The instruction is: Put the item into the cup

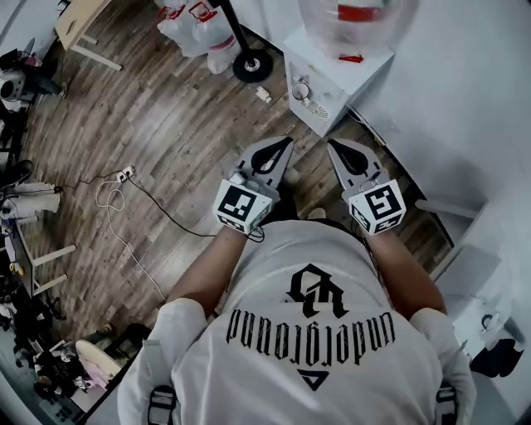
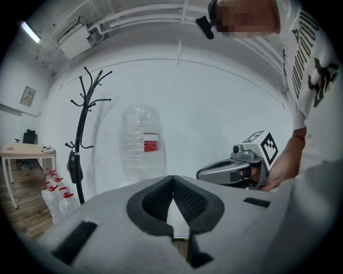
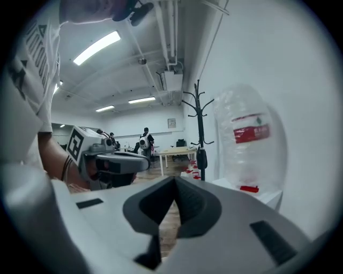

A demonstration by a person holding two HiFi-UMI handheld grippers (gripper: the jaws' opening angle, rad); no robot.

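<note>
No cup or item shows in any view. I hold both grippers side by side in front of my chest, above a wooden floor. My left gripper (image 1: 287,143) is shut and holds nothing; in its own view its pads meet at the tip (image 2: 172,179). My right gripper (image 1: 331,143) is also shut and empty, with its pads together (image 3: 174,180). Each gripper shows in the other's view: the right gripper (image 2: 201,173) on the right of the left gripper view, the left gripper (image 3: 147,160) on the left of the right gripper view.
A white water dispenser (image 1: 325,76) with a clear bottle (image 1: 357,18) stands against the wall just ahead. A black coat rack (image 2: 80,140) stands left of it, with several water bottles (image 1: 196,25) on the floor. A power strip and cable (image 1: 124,174) lie to the left. A table (image 2: 21,152) stands farther off.
</note>
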